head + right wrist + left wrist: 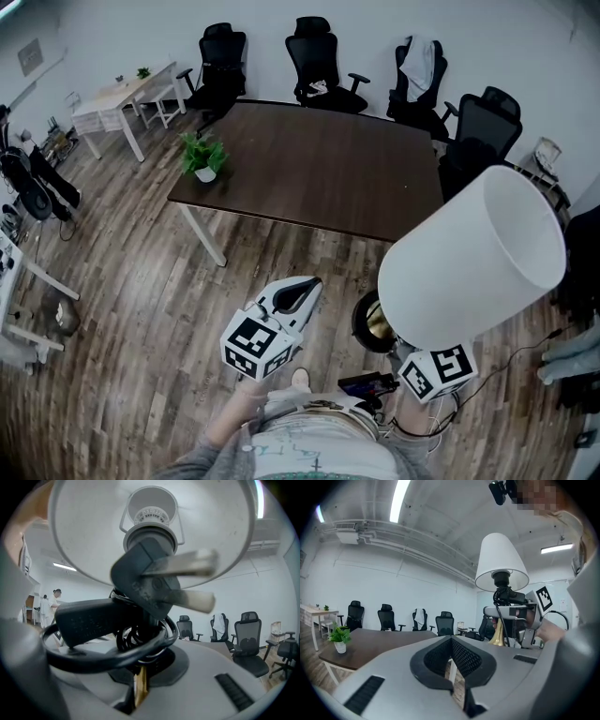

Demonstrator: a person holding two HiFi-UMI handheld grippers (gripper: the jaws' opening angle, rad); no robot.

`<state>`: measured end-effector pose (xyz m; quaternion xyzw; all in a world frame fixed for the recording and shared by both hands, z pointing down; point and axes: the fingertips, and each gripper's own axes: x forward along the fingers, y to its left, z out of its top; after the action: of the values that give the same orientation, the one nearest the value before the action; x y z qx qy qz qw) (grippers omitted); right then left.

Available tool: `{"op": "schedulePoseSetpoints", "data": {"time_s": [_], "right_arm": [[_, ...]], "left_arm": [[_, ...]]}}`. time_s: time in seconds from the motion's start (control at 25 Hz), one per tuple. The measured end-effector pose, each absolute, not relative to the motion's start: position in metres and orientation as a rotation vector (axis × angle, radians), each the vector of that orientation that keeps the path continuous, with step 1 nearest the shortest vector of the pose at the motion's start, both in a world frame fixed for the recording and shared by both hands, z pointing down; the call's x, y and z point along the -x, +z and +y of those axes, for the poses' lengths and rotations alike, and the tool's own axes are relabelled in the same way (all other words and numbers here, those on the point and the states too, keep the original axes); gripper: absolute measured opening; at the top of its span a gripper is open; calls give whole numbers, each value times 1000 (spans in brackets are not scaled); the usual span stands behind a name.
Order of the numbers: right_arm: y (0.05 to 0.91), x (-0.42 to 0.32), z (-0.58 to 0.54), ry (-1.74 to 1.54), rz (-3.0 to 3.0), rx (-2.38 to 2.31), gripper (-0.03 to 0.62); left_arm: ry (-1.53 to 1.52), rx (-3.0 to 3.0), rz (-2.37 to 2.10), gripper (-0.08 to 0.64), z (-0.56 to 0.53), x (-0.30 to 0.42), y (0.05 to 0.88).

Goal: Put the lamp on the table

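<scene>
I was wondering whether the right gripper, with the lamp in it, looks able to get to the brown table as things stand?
Probably yes, once carried closer: the right gripper is shut on the lamp, only bare floor lies before the table, and the chairs stand at its other sides.

Dark brown rectangular wooden table (319, 169) bare except a small green plant in a white pot (203, 157) at its near-left corner; black office chairs (317, 54) block far and right edges, near edge open.

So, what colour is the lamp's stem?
Brass gold. The stem shows best in the left gripper view.
</scene>
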<state>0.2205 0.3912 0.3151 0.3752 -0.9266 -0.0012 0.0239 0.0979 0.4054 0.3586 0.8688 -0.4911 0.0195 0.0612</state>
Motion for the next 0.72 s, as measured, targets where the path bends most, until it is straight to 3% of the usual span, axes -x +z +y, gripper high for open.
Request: {"op": "schedulePoseSetpoints", "data": {"time_s": [0.72], "right_arm": [[320, -185, 343, 45, -2869, -1151, 18]], "left_arm": [[89, -2651, -1465, 6, 359, -70, 361]]}}
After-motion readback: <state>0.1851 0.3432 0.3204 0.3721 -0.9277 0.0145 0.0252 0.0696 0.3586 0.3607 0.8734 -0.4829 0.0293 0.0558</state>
